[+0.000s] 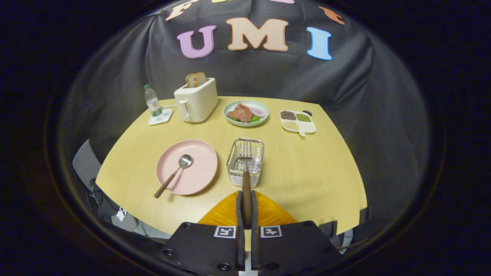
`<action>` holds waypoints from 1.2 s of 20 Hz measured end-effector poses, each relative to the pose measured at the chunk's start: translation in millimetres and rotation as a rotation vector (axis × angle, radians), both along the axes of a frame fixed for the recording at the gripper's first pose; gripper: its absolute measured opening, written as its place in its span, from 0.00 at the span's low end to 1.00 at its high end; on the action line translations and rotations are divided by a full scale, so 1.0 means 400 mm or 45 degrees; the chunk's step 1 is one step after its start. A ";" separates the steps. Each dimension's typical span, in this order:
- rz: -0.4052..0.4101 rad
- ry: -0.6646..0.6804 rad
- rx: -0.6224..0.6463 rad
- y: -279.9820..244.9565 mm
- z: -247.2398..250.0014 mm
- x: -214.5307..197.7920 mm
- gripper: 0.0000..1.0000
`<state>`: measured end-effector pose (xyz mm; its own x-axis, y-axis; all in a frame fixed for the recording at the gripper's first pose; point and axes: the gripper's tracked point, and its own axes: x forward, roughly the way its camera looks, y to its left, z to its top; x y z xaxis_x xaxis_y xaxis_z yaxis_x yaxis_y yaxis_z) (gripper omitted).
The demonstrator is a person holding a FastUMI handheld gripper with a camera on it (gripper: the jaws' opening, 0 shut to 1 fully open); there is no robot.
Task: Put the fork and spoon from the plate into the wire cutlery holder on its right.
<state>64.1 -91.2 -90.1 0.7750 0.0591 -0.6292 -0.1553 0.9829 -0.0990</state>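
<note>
My gripper (246, 207) is shut on the brown handle of the fork (245, 168). The fork points forward, its tines hanging over the wire cutlery holder (245, 161) just ahead of the fingers. Left of the holder lies the pink plate (187, 166). A spoon (173, 174) with a brown handle rests on it, bowl toward the plate's middle, handle sticking out over the near left rim.
At the back of the yellow table (307, 172) stand a water bottle (153, 101) on a white coaster, a cream toaster (195, 100) with bread, a green plate of food (246, 113) and a divided white dish (298, 121).
</note>
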 end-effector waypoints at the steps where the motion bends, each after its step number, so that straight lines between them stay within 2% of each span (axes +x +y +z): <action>1: 0.010 0.032 -0.012 -0.009 -0.007 0.008 0.09; 7: 0.070 0.236 -0.075 -0.021 -0.045 0.032 0.09; 16: -0.003 0.457 -0.065 -0.014 -0.067 0.097 0.09; 22: 0.016 0.489 -0.075 0.024 -0.093 0.133 0.09; 24: 0.016 0.490 -0.073 0.032 -0.097 0.135 0.13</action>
